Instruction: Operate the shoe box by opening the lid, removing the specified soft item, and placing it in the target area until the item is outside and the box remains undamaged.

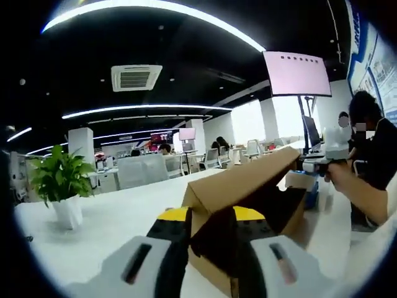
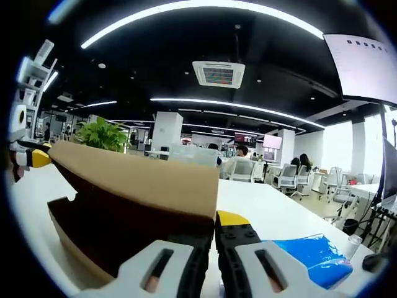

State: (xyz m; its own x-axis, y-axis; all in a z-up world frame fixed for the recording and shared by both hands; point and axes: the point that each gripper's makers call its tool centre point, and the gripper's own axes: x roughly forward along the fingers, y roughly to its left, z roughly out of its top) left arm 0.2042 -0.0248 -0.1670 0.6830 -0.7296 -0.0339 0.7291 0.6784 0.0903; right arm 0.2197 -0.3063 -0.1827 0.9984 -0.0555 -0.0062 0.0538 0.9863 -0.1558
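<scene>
A brown cardboard shoe box (image 1: pixel 214 276) stands on the white table (image 1: pixel 124 211) with its lid (image 1: pixel 248 180) lifted and tilted. My left gripper (image 1: pixel 213 239) is shut on the lid's near corner flap. At the lid's far end, a hand holds the right gripper (image 1: pixel 319 162). In the right gripper view the lid (image 2: pixel 136 180) slopes over the dark box interior (image 2: pixel 80 242). My right gripper (image 2: pixel 214 242) is shut on the lid's edge. The left gripper (image 2: pixel 28 158) sits at the lid's far corner. What lies inside the box is hidden.
A potted green plant (image 1: pixel 59 180) stands on the table beyond the box, also the plant (image 2: pixel 102 133) behind the lid. A blue soft thing (image 2: pixel 310 254) lies on the table to the right. A person (image 1: pixel 372 155) stands at the table's right side. Desks and chairs fill the background.
</scene>
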